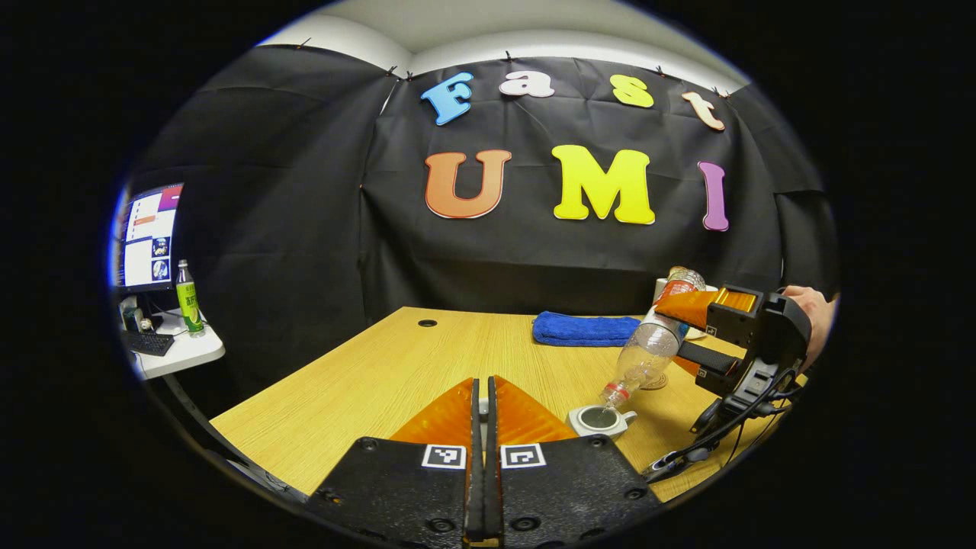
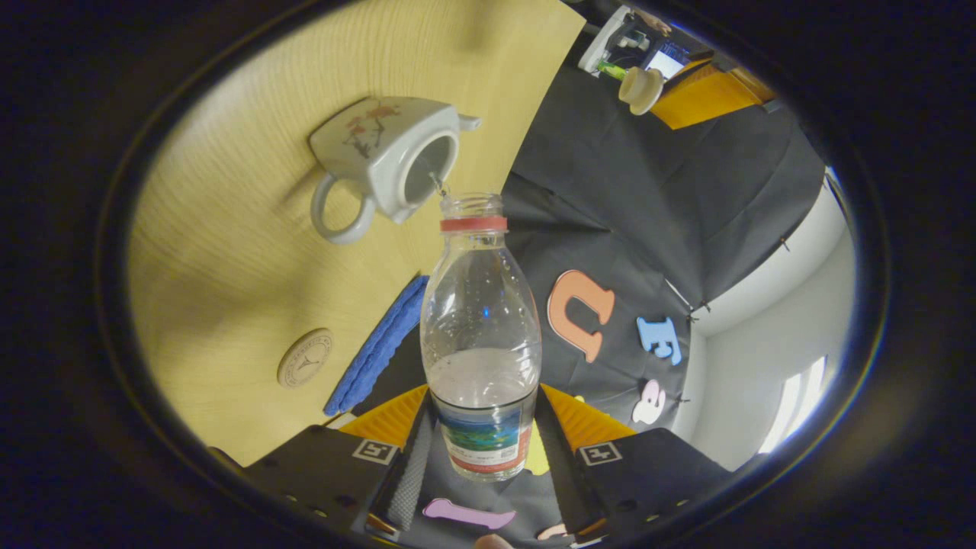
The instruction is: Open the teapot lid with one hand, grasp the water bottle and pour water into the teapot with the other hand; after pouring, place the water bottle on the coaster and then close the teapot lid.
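- While the right gripper (image 2: 482,438) stays out of the pot's way, clamped on the label end of the bottle (image 2: 480,335), the bottle is tipped neck-down with its mouth just above the open teapot (image 2: 385,164).
- In the left gripper view the same bottle (image 1: 646,354) slants down to the teapot (image 1: 601,419) on the bench (image 1: 366,381), a hand (image 1: 812,313) behind the right gripper (image 1: 698,332).
- A thin stream seems to run from the mouth into the pot; some water is left in the bottle.
- The left gripper (image 1: 482,427) has its fingers together; from the right gripper view it sits beyond the teapot, holding the lid (image 2: 640,88) by its knob.
- The coaster (image 2: 305,358) lies on the bench, apart from the teapot on its handle side, with a blue cloth (image 2: 377,347) just beside it.
- Step in hand, as I judge it: pouring.
- Next move calls for righting the bottle before moving off the teapot, so nothing spills, then carrying it to the coaster and standing it upright there.
- Only then should the lid go back over the teapot's opening.
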{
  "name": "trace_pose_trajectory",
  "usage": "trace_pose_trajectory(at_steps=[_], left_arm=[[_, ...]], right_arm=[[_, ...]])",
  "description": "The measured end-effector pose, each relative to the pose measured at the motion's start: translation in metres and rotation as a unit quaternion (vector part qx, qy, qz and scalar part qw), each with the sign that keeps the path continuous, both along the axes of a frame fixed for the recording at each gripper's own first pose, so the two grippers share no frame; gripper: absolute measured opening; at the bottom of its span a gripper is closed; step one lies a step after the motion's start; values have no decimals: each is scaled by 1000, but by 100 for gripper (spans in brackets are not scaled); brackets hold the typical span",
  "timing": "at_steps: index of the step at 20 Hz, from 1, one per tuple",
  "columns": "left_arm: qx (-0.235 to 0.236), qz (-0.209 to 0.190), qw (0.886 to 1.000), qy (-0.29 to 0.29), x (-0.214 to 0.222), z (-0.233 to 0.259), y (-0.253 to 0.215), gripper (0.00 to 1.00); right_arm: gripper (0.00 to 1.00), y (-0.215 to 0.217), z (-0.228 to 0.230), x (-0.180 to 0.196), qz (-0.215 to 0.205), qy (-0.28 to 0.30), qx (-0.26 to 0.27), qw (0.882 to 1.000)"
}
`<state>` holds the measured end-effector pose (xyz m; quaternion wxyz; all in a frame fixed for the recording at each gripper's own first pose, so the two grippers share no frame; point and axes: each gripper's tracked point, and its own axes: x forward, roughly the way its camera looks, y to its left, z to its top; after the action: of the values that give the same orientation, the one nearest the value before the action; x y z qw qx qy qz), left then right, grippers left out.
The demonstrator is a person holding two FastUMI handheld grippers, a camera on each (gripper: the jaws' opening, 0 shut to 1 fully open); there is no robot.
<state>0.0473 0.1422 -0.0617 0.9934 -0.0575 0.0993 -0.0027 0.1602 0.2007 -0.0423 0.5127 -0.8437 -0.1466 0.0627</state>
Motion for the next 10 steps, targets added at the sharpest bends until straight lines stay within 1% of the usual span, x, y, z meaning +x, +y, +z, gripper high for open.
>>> trace_pose_trajectory(at_steps=[10], left_arm=[[3,2,1000,4,0,-3,4,3]], right_arm=[[71,1,2,-2,6,-1,-3,1000]])
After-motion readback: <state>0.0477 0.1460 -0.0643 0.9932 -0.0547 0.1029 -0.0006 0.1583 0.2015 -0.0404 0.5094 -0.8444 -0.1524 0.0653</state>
